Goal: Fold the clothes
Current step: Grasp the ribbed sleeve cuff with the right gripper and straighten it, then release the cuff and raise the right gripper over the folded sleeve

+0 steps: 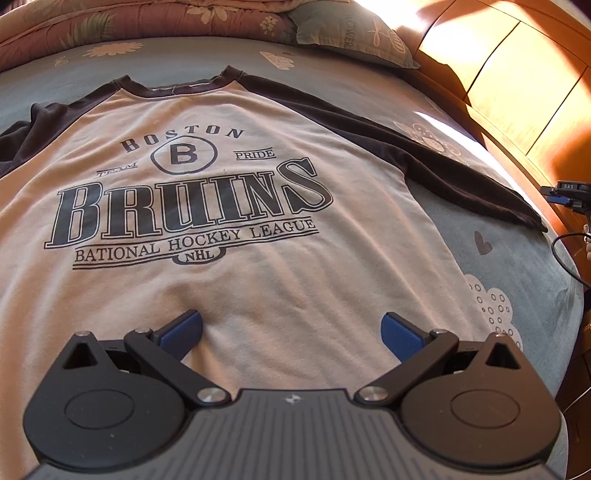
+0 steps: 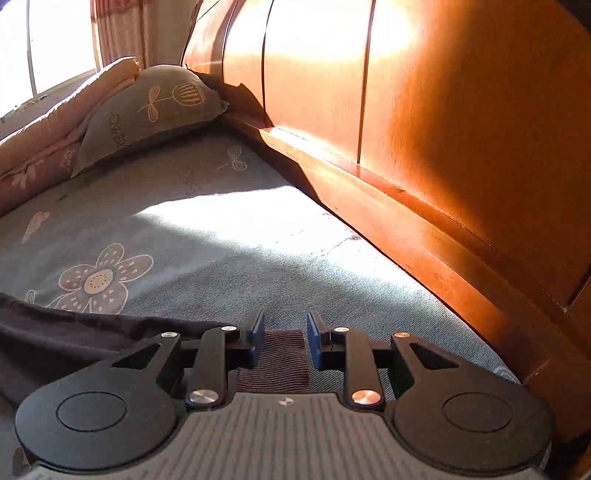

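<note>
Shirts: one, a raglan shirt (image 1: 229,229) with two dark sleeves (image 1: 454,166).
Pillows: one pillow (image 2: 147,110).
Folded quilts: one quilt (image 1: 147,22).
Beds: one bed (image 2: 221,229) with one wooden headboard (image 2: 424,110).
Tools: two, the left tool (image 1: 291,328) and the right tool (image 2: 286,339).

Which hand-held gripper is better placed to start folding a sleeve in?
Right. The right hand-held gripper straddles the dark sleeve's ribbed cuff, jaws apart; the left hand-held gripper hovers wide open over the shirt body.
</note>
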